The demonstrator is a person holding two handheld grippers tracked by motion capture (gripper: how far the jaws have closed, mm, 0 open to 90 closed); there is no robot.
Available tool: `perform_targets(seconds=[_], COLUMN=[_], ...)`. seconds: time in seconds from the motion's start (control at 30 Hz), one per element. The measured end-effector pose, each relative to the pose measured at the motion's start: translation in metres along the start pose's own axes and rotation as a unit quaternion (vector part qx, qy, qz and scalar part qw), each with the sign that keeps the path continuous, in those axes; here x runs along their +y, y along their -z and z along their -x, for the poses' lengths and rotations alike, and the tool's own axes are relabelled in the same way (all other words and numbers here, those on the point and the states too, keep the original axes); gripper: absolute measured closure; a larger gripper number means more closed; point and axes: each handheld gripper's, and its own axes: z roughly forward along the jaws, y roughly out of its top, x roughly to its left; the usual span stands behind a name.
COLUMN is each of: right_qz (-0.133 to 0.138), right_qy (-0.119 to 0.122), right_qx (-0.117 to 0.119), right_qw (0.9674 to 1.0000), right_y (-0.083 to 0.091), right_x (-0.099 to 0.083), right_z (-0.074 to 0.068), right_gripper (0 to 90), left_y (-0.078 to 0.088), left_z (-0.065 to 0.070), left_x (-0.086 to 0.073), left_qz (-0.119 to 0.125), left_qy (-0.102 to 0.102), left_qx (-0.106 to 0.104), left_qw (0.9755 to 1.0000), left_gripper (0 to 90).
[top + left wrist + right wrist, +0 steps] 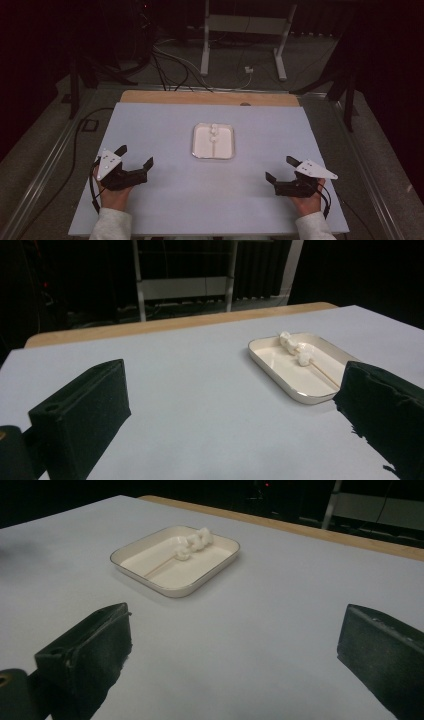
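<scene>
A square white tray (229,149) lies in the middle of the pale table. In it a thin wooden skewer (322,375) carries three white marshmallows (214,132) at its far end. My left gripper (135,155) rests near the table's front left, jaws wide open with nothing between them; the tray (274,375) lies ahead and to its right. My right gripper (280,168) rests at the front right, also open and empty, with the tray (150,580) and the marshmallows (192,542) ahead and to its left. Each gripper is held by a hand in a white sleeve.
The table has a pale blue-grey top (165,200) with a wooden strip (210,97) along its far edge. Beyond it stand a white metal frame (245,30) and loose cables (170,60) on the dark floor.
</scene>
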Motion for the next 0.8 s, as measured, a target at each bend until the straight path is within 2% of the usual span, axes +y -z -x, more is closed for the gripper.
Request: perform_targets(seconds=[0.3, 0.53, 0.8], right_qz=[0.002, 0.004, 0.008], right_qy=[-0.011, -0.021, -0.025], right_qx=[0.003, -0.002, -0.007], right_qw=[0.9999, 0.9998, 0.9996], right_y=[-0.001, 0.001, 0.003], right_x=[-0.001, -0.003, -0.003], right_z=[0.0, 0.003, 0.004], right_gripper=[0.7, 0.7, 0.7], left_y=[0.001, -0.002, -0.002], left_z=[0.003, 0.007, 0.007], left_x=[0.004, 0.013, 0.014], left_qz=[-0.005, -0.005, -0.002], left_qy=[0.004, 0.001, 0.003], left_qx=[0.015, 0.005, -0.006], left_qw=[0.9999, 1.0, 1.0], left_gripper=[1.7, 1.7, 1.7])
